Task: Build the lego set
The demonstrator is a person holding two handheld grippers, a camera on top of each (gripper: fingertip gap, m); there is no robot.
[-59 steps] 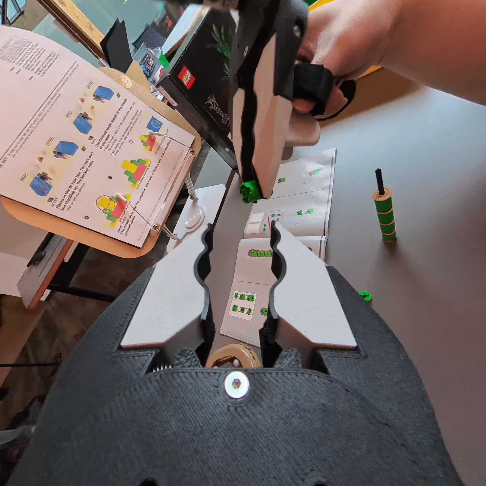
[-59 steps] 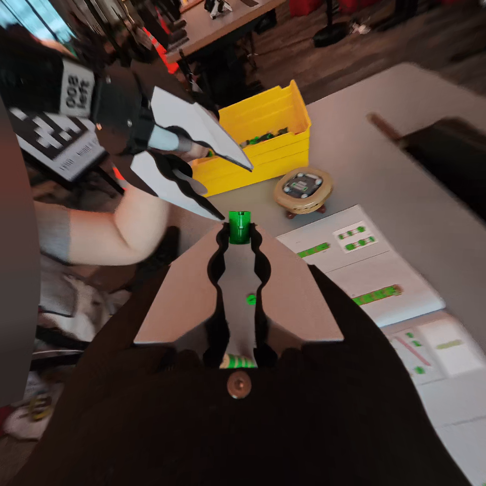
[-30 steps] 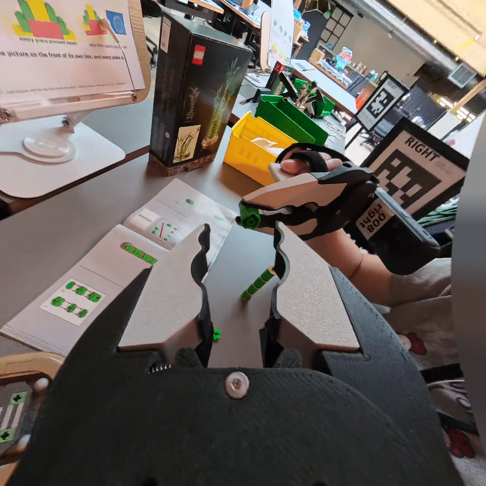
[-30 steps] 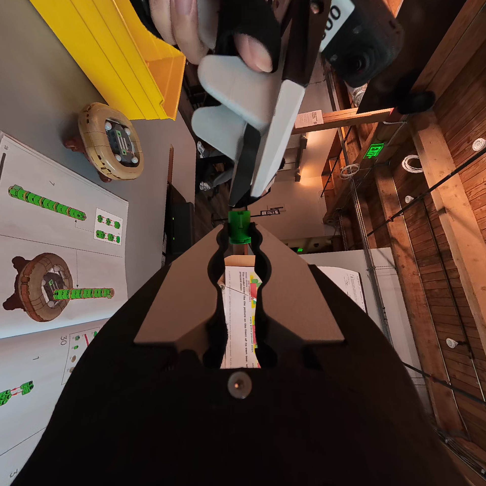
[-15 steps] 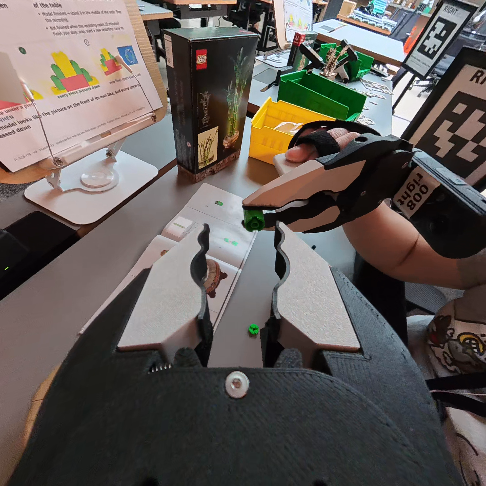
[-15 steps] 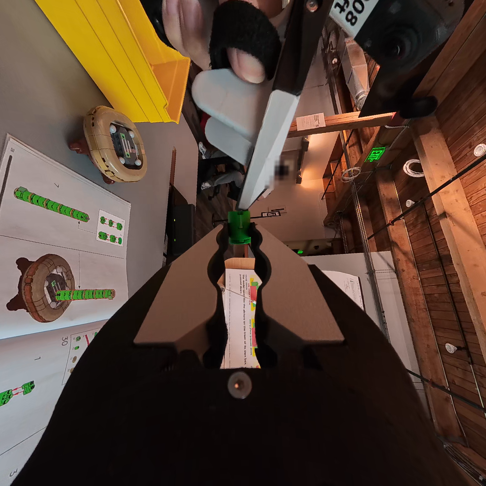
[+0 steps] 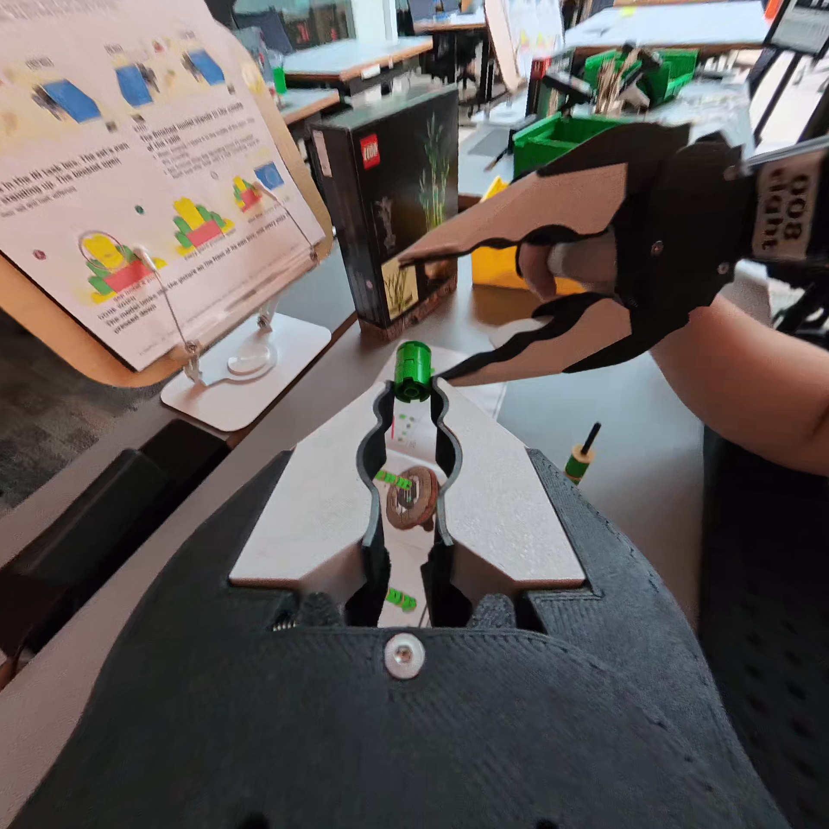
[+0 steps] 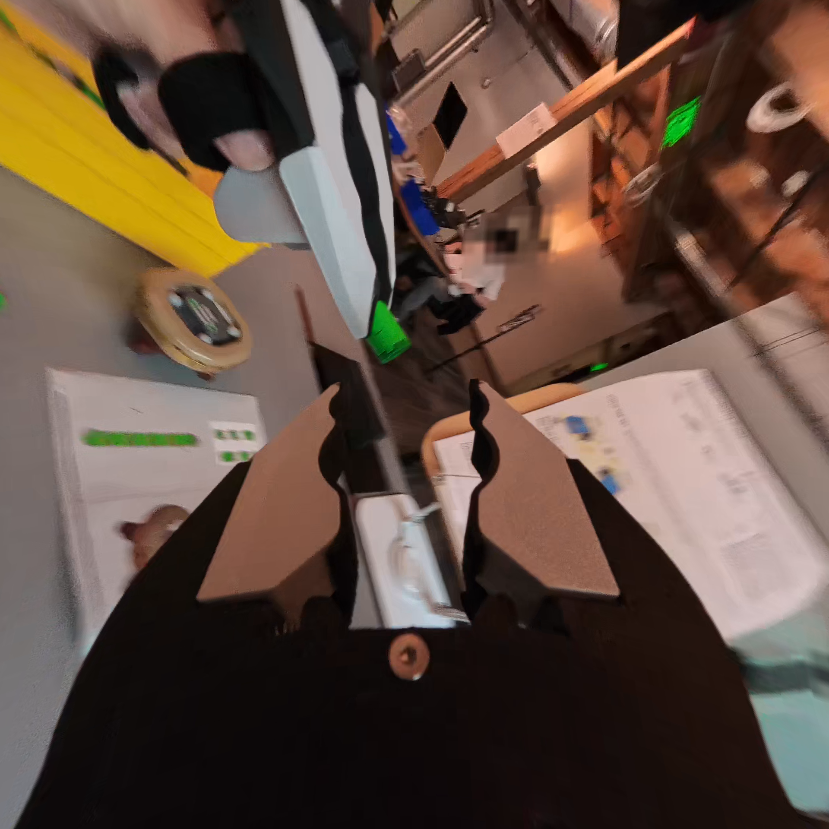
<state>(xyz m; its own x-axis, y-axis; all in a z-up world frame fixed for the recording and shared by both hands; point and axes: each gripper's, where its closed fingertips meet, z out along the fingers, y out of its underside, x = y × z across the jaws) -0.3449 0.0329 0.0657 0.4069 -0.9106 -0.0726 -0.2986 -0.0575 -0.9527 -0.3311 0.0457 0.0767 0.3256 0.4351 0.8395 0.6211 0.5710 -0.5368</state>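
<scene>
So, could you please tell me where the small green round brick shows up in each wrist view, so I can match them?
Left wrist view: the green round brick sits above centre, pinched at the left gripper tips, above the table.
Right wrist view: it is just above centre, at the tip of the left gripper reaching down from the top.
Shared landmark: the yellow bin.

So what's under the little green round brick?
The open white instruction booklet lies below the small green round brick, which the left tool holds. The tool's body covers most of the booklet.
</scene>
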